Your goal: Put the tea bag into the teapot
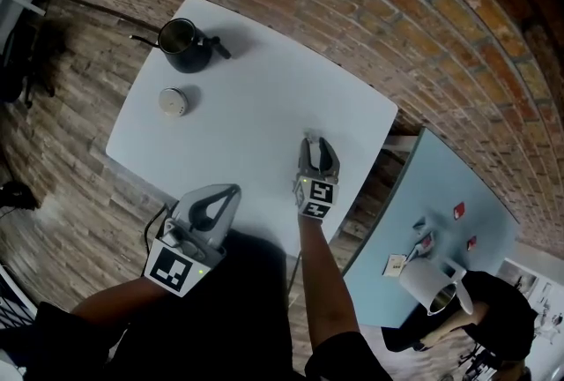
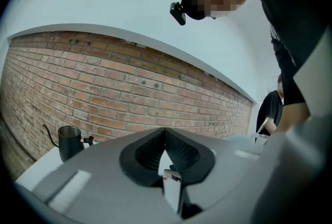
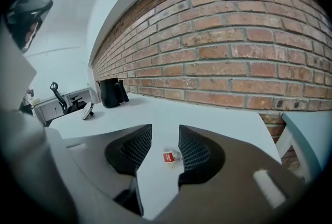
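A round lid is lying just beside the lidless black teapot on the white table, the pot's contents not discernible. Well apart from the teapot, a pale tea bag with a red tag is resting ungripped between the wide-open jaws of the right gripper; the left gripper is hovering with jaw tips closed together

I see the teapot on the table's far-left corner, lid just before it, tea bag well right.
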Demonstrator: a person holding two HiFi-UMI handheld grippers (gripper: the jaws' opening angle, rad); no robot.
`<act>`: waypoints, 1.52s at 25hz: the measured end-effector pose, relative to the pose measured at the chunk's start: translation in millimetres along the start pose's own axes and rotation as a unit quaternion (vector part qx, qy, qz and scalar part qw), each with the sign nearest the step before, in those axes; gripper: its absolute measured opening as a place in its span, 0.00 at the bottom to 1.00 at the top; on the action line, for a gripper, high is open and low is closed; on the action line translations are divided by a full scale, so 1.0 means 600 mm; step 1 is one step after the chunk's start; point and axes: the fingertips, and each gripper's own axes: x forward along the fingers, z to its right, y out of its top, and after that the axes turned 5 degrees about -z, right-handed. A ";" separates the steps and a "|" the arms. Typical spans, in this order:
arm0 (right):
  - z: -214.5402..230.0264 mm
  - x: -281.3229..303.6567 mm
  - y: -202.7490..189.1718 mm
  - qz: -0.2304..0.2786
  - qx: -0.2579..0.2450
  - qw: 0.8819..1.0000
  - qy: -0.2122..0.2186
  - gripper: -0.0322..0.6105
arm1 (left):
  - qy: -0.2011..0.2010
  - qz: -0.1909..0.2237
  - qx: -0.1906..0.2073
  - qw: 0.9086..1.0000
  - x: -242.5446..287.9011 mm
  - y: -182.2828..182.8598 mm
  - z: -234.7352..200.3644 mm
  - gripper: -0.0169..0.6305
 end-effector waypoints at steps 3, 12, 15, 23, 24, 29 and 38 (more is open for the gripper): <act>0.005 0.009 -0.016 -0.012 0.008 1.000 0.002 0.29 | 0.005 -0.004 -0.003 1.000 0.003 -0.007 0.000 0.03; 0.016 0.037 -0.045 -0.037 0.029 0.999 0.008 0.29 | 0.019 -0.023 -0.001 1.000 0.006 -0.025 -0.006 0.03; 0.015 0.042 -0.054 -0.050 0.034 0.998 0.009 0.29 | 0.022 -0.027 -0.001 0.999 0.006 -0.028 -0.008 0.03; 0.020 0.042 -0.064 -0.061 0.033 0.998 0.000 0.17 | 0.027 -0.023 -0.005 0.999 0.003 -0.024 -0.019 0.03; 0.019 0.041 -0.065 -0.062 0.032 0.998 0.000 0.16 | 0.028 -0.024 -0.006 0.999 0.002 -0.025 -0.020 0.03; 0.023 0.033 -0.069 -0.061 0.040 0.997 -0.006 0.06 | 0.021 -0.029 -0.004 0.999 -0.001 -0.033 -0.019 0.03; 0.035 0.010 -0.046 -0.045 0.044 0.998 -0.014 0.06 | 0.021 -0.025 -0.014 0.999 -0.006 -0.033 -0.024 0.03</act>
